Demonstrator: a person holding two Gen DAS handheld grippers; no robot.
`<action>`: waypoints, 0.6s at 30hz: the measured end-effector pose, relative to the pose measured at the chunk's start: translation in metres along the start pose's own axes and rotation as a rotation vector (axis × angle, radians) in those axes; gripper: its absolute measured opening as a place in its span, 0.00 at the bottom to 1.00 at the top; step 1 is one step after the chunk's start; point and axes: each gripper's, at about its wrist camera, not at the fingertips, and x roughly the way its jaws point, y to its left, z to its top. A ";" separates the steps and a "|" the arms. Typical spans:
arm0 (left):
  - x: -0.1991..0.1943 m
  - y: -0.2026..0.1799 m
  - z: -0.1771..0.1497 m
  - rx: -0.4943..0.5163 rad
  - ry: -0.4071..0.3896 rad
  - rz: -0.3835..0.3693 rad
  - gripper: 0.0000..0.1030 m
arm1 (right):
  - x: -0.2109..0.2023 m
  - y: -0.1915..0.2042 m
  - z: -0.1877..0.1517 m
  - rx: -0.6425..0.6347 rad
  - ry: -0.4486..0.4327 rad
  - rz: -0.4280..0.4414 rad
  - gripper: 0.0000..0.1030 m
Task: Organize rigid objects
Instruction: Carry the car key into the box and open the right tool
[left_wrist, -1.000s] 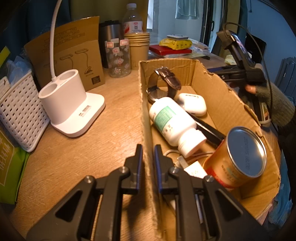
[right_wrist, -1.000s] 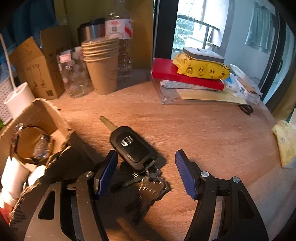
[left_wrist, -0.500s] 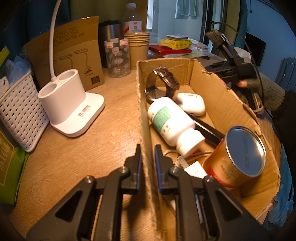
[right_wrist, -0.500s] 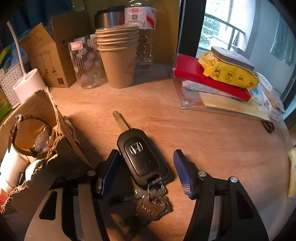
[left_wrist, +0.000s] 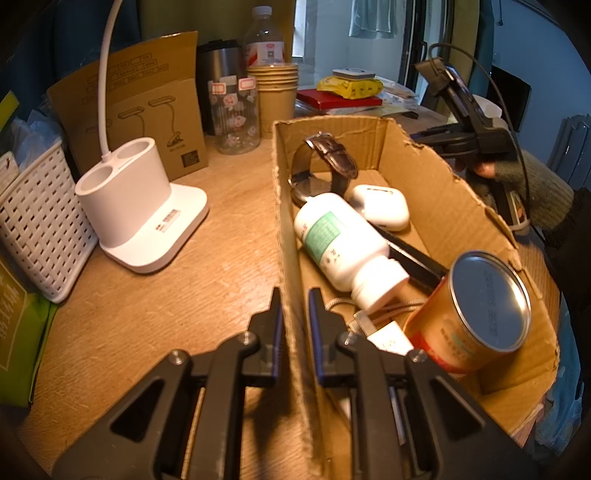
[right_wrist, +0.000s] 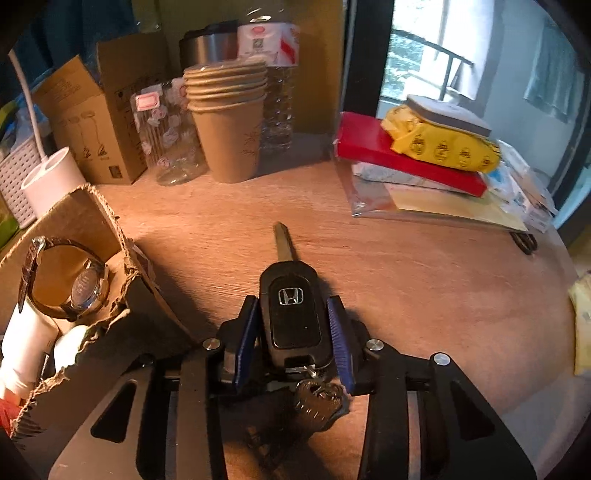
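Observation:
A black car key (right_wrist: 291, 317) with its blade folded out lies on the wooden table, a bunch of keys (right_wrist: 317, 398) on its ring. My right gripper (right_wrist: 292, 301) straddles the fob; its jaws are closing and the blue pads (right_wrist: 336, 332) sit against both sides. My left gripper (left_wrist: 295, 295) is shut on the near wall of the cardboard box (left_wrist: 436, 192). The box holds a watch (left_wrist: 325, 162), a white bottle (left_wrist: 343, 240), a white earbud case (left_wrist: 380, 203) and an orange can (left_wrist: 476, 314).
A white lamp base (left_wrist: 140, 206) and a white basket (left_wrist: 37, 221) stand left of the box. Stacked paper cups (right_wrist: 229, 129), a glass jar (right_wrist: 166, 140) and bottles line the back. A red book pile (right_wrist: 406, 158) lies at the back right. A gloved hand (left_wrist: 532, 184) shows beyond the box.
The right gripper's jaws have drawn in from wide apart to the sides of the key fob, which now lies straight between them. The left gripper and the box have not moved.

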 end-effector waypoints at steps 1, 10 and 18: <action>0.000 0.001 0.001 0.000 0.000 0.000 0.14 | -0.002 -0.001 -0.001 0.013 -0.002 -0.005 0.37; 0.000 0.001 0.001 0.000 0.000 0.000 0.14 | -0.037 0.000 -0.011 0.075 -0.041 -0.044 0.37; 0.000 0.001 0.001 0.001 0.000 0.001 0.14 | -0.081 0.012 -0.013 0.078 -0.084 -0.078 0.37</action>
